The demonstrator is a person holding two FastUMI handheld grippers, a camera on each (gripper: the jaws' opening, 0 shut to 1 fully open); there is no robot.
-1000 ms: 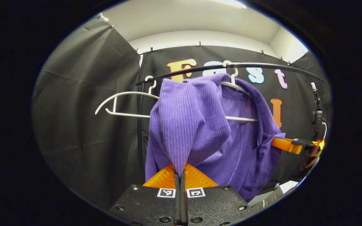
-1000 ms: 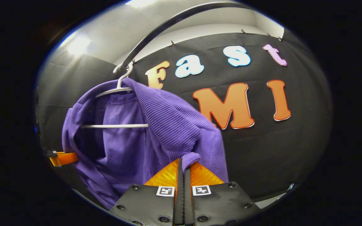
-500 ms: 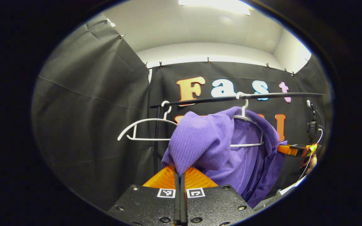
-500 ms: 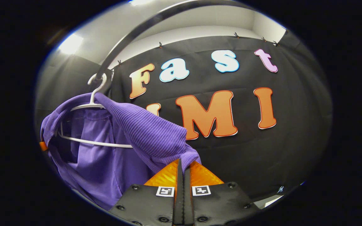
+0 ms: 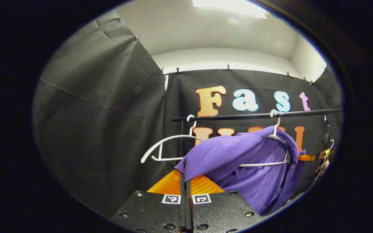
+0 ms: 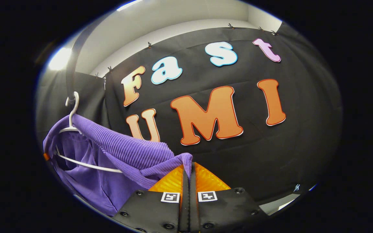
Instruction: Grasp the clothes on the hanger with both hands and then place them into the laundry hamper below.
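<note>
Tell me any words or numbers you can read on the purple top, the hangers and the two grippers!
Purple top: no words or numbers to read.
Its hanger and the empty hanger: plain white, nothing written.
Left gripper and right gripper: each carries two square markers with black-and-white block patterns, which are not letters or numbers.
So there is no readable text on any of them.

You're working in a staged recording booth, not a home: black cloth walls [image 5: 102,113] clipped up under a plain white ceiling [image 5: 206,35], with a black clothes rail [image 5: 254,115] standing at the far side.
</note>
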